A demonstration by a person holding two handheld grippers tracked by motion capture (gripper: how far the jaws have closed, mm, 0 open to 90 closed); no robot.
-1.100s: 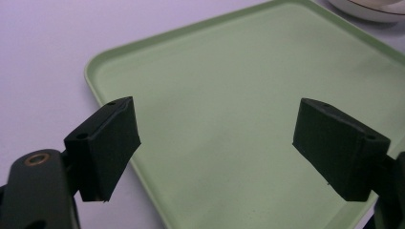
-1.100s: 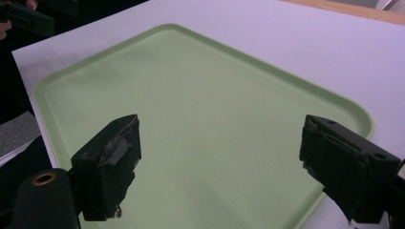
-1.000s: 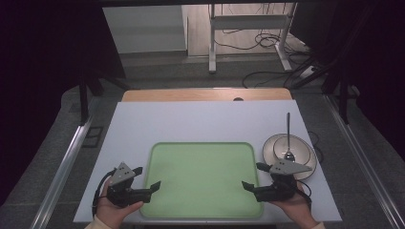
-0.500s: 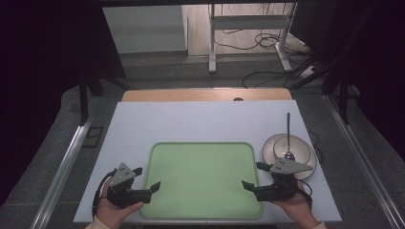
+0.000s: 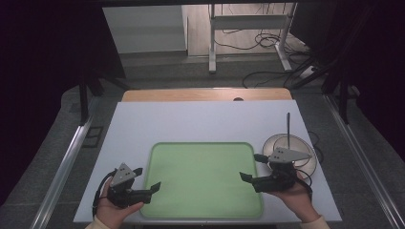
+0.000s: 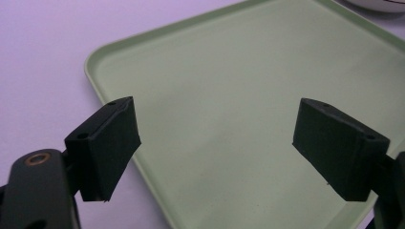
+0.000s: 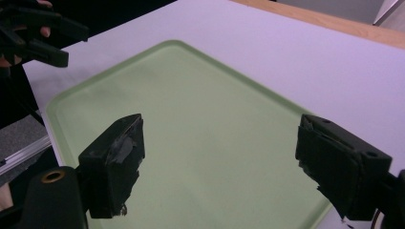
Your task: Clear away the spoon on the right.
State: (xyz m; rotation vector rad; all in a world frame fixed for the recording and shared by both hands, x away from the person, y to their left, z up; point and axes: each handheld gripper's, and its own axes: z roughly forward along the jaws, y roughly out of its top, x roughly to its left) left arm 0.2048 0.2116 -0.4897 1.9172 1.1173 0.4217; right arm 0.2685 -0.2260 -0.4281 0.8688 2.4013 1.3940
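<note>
Both claws sit at the near edge of the white rectangular counter, one at each side of the flat pale-green plastic tray w/ rounded corners. The tray lies at the middle of the counter's near edge, bare inside.

Left claw is released, jaws spread wide, tips just over the tray's left rim near its near-left corner. In the left gripper view the tray's rim runs between the two jaws, nothing between them. Right claw is also released, jaws wide apart, hovering over the tray's right rim; the right gripper view looks across the green surface w/ the left claw far off at the other side.

Round silvery metal bowl w/ a thin grey rod standing in it sits just right of the tray, by the counter's right edge, partly behind the right claw's grey plate.
</note>
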